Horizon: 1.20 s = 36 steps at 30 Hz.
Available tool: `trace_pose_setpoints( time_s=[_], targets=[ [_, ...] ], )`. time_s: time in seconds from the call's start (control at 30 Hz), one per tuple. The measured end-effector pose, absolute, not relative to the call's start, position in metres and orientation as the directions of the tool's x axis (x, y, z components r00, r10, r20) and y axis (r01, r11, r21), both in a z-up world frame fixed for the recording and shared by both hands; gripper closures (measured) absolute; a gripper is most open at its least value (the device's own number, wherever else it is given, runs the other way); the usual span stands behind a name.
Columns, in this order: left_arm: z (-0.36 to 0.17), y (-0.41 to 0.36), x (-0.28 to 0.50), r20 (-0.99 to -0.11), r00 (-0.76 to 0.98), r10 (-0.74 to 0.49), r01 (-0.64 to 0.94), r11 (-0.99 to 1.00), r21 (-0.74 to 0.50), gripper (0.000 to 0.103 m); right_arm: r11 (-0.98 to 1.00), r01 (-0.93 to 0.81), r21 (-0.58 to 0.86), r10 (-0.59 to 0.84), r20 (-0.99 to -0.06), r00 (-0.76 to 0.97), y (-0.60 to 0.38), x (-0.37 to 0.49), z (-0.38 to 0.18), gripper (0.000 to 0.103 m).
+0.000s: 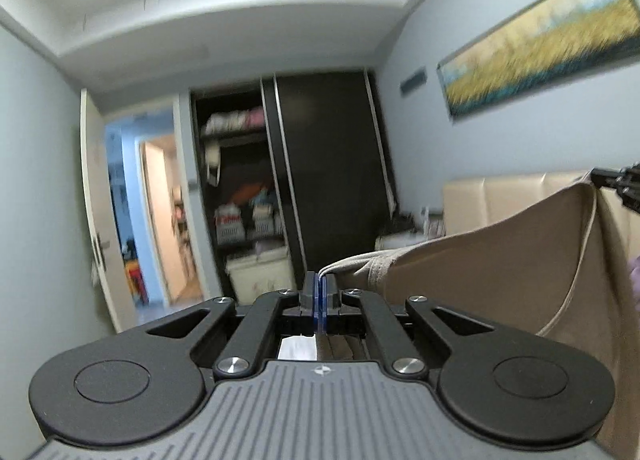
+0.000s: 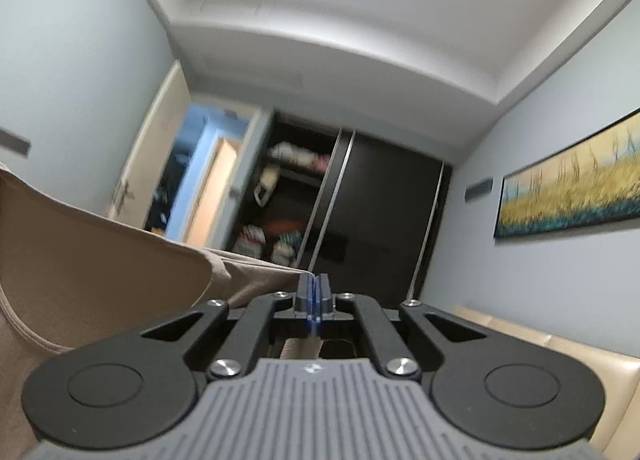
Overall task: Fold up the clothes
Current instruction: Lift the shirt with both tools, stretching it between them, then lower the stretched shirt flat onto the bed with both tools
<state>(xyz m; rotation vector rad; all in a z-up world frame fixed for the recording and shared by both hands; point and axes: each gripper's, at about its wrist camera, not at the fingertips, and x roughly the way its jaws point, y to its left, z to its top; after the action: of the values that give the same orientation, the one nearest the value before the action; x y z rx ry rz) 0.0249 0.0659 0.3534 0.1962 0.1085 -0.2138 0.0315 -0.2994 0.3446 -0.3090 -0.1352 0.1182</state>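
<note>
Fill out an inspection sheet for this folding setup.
Surface: nothing seen; both views point up into the room.
Job's things: beige garment, held up in the air and stretched between the two tongs.
Clutter: nothing seen near the tongs.
Grippers: left tongs shut on the garment's edge; right tongs shut on its other edge.
Cables: nothing seen.
Surroundings: wardrobe with one side open, showing stacked laundry; door ajar; painting on the wall; cream headboard beyond the garment.
</note>
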Motion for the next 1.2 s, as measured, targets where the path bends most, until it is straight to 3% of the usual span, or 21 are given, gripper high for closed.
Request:
trace_pose_setpoints(
  time_s=[0.13,0.23,0.4,0.5,0.6,0.8,1.0,1.2],
  targets=[
    [0.328,0.055,0.091,-0.216,0.966,-0.143,0.182,0.967,0.177,0.103,0.938,-0.067,-0.340,0.097,0.071,0.993,-0.283,0.093,0.327,0.101],
    [0.323,0.052,0.124,-0.207,0.973,-0.099,0.135,0.977,0.163,0.103,0.940,-0.030,-0.339,0.066,0.096,0.993,-0.276,0.129,0.333,0.101],
    [0.348,0.047,0.151,-0.068,0.997,-0.024,0.033,0.992,0.124,0.103,0.952,0.016,-0.305,0.053,0.216,0.975,-0.274,0.142,0.359,0.101],
    [0.368,0.045,0.143,0.030,0.999,-0.019,0.016,0.994,0.106,0.103,0.955,0.015,-0.296,0.060,0.245,0.968,-0.277,0.135,0.369,0.101],
    [0.372,0.040,0.129,0.069,0.997,-0.039,0.027,0.987,0.158,0.103,0.952,-0.006,-0.306,0.079,0.227,0.971,-0.286,0.123,0.361,0.101],
    [0.287,0.045,0.117,-0.146,0.983,-0.108,0.142,0.959,0.246,0.103,0.916,-0.145,-0.375,0.171,0.037,0.985,-0.303,0.100,0.282,0.101],
    [0.201,0.049,0.104,-0.358,0.921,-0.151,0.269,0.914,0.306,0.103,0.855,-0.334,-0.397,0.243,-0.262,0.934,-0.312,0.083,0.153,0.102],
    [0.108,0.061,0.073,-0.576,0.796,-0.186,0.411,0.865,0.288,0.103,0.792,-0.481,-0.376,0.285,-0.469,0.836,-0.320,0.049,0.076,0.102]
  ],
)
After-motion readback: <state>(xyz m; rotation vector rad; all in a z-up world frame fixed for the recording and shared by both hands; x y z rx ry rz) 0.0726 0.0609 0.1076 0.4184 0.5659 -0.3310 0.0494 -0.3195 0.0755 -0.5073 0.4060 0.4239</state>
